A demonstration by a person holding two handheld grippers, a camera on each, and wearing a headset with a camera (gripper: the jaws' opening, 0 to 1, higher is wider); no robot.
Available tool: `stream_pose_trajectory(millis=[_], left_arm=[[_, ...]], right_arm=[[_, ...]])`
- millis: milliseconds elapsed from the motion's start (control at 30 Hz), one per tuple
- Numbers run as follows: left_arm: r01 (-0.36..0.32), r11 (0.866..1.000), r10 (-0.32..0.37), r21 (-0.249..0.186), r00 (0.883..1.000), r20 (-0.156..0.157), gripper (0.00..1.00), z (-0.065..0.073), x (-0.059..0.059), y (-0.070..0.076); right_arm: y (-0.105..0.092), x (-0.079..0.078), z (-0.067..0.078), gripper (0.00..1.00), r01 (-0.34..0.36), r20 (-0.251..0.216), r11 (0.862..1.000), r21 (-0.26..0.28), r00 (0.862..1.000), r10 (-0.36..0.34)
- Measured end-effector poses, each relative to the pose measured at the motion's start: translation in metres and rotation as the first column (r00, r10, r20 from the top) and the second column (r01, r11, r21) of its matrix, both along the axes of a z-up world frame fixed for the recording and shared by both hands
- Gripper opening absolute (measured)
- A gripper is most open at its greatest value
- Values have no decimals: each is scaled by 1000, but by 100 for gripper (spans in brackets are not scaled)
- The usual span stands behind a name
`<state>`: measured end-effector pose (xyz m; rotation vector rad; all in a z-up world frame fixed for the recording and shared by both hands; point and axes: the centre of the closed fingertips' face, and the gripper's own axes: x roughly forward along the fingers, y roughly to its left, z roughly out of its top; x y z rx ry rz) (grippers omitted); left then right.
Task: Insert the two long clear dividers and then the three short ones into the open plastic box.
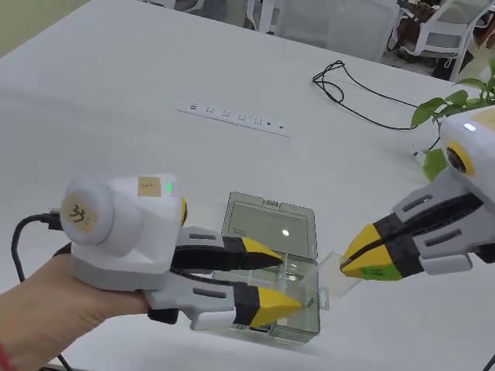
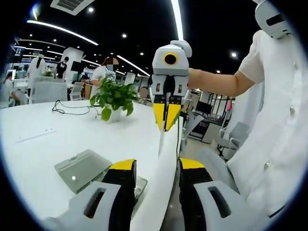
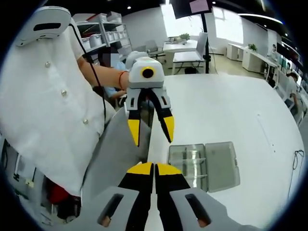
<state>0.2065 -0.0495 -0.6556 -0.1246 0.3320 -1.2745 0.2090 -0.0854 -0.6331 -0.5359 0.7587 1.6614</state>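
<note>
A clear divider (image 1: pixel 331 272) is pinched shut in the right gripper (image 1: pixel 349 261) at the box's (image 1: pixel 271 224) right edge; the left gripper (image 1: pixel 282 280) is held wide.

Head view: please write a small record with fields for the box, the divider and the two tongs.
box: open, lid lying flat on the white table
divider: clear, one end gripped, over the box
right tongs: shut on the divider
left tongs: open, over the box
behind: power strip, black cable, plant
</note>
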Motion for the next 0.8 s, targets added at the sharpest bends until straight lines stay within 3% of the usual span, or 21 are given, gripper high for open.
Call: stream_pose_trajectory(millis=[300, 600, 800], left_arm=[[-44, 998, 44, 46, 999, -1, 52, -14, 5, 18], [-82, 992, 83, 93, 997, -8, 69, -32, 12, 34], [-81, 988, 81, 128, 997, 3, 79, -43, 13, 42]], right_arm=[[-9, 22, -17, 3, 41, 29, 998, -47, 999, -40], [-13, 34, -36, 3, 58, 62, 994, -97, 997, -52], [-14, 40, -49, 3, 58, 89, 989, -134, 995, -46]])
